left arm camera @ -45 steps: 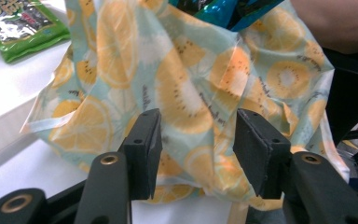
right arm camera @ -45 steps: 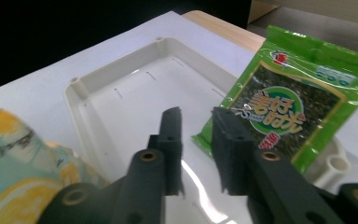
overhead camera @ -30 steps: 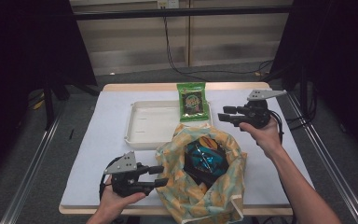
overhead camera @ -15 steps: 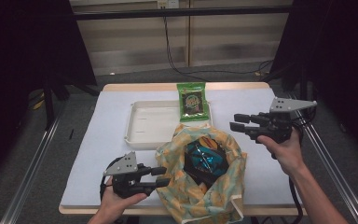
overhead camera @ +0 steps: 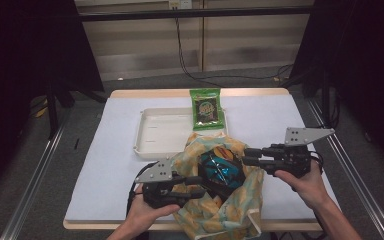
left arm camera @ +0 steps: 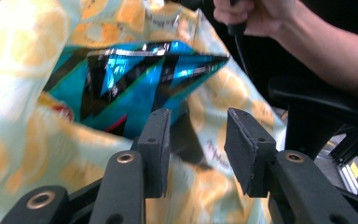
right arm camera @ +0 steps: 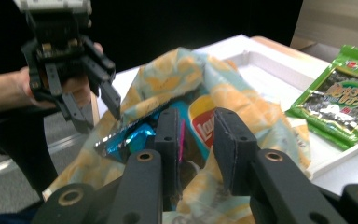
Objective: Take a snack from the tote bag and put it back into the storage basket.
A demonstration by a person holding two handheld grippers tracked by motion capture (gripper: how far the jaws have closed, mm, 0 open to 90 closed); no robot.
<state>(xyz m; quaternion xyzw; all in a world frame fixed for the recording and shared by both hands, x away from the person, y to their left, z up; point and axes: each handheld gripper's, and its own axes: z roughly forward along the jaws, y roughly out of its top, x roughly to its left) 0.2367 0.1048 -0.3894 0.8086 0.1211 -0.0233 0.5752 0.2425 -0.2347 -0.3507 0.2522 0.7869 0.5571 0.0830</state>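
Right tongs [overhead camera: 247, 156], far right of the bag [overhead camera: 220, 200] a second ago, are now arriving at its rim, jaws closing, gripping nothing yet. Left tongs [overhead camera: 197, 186] are sitting part-open at the left rim. Blue chip packet [overhead camera: 220, 167] is lying inside, ready for extraction.

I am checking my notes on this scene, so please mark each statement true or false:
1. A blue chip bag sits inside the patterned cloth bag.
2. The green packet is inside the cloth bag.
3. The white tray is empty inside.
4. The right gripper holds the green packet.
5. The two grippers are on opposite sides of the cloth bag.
1. True: the blue chip bag lies in the open cloth bag.
2. False: the green packet lies outside it, on the far edge of the white tray.
3. True.
4. False: the right gripper is at the cloth bag's rim.
5. True: the left gripper is opposite.
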